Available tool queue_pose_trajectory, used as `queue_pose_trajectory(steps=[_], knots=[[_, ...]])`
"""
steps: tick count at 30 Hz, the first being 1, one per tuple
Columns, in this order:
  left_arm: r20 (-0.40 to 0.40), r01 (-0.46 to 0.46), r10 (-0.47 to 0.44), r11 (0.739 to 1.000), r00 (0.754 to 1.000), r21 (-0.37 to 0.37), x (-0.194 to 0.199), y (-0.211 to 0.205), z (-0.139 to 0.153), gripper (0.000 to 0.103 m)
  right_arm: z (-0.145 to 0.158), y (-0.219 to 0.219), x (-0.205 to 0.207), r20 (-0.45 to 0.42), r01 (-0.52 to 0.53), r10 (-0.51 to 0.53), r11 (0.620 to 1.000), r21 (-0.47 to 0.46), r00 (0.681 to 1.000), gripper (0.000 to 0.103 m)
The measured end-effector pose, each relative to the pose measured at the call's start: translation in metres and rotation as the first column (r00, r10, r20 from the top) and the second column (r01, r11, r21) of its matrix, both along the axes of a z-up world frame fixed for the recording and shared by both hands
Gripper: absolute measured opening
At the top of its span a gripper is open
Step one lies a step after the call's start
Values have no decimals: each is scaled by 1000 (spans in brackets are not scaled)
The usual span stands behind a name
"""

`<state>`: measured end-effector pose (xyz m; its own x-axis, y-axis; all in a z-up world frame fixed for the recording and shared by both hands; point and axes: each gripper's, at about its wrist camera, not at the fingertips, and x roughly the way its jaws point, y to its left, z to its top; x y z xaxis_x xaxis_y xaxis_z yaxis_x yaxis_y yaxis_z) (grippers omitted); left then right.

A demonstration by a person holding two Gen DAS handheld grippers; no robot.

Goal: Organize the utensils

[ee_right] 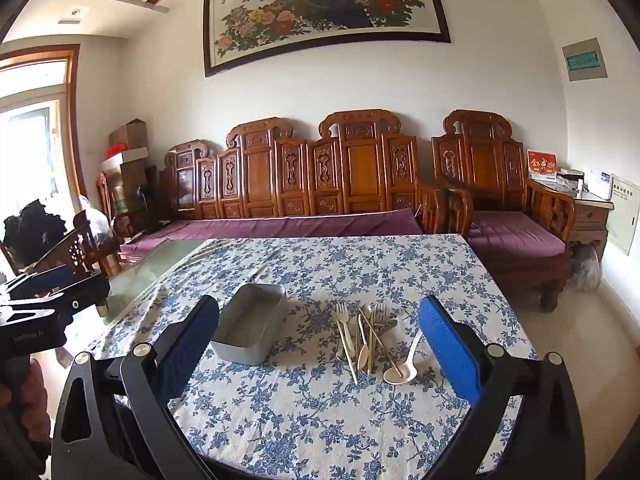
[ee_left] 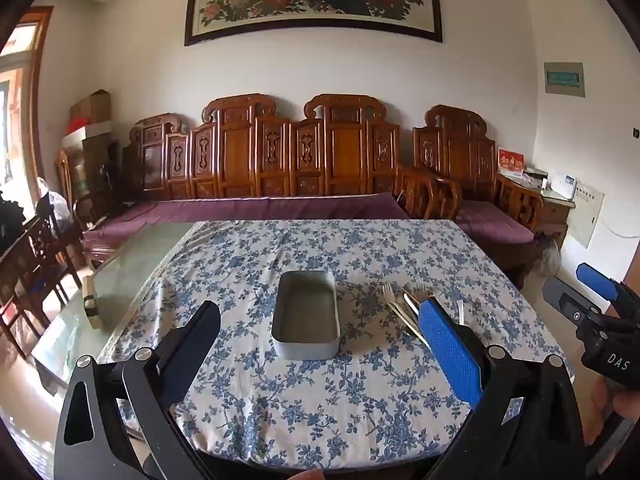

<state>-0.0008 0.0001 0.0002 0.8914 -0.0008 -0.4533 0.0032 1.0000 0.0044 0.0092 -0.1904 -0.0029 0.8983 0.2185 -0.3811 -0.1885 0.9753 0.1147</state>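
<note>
Floral tablecloth (ee_right: 320, 420) over table, carved sofa behind. Left gripper (ee_left: 320, 332) and right gripper (ee_right: 320, 344) both hover near edge, jaws wide apart, holding nothing. Beyond: grey tin (ee_right: 250, 326), empty. Utensil pile (ee_right: 370, 336) just right of tin; forks, spoon, probably chopsticks. Opening step, nothing sorted. Next: right gripper descends, pinches single piece.

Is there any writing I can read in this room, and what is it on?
"DAS": white letters on the right gripper body, seen from the left wrist.
Left gripper body: a white label, too blurred to read.
Red card on the side table: gold characters, too blurred.
Green sign on the wall: unreadable.
Painting: small characters near its top, too small.
White wall panel: text too small.
</note>
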Motion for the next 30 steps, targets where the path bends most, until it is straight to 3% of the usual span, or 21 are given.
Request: queue_pose_trajectory(steps=[30], knots=[[-6,3,-3,1000,1000,-3,-1,-3,9,96,5,1,-3,7,-10,10,1000,5,1000,100]])
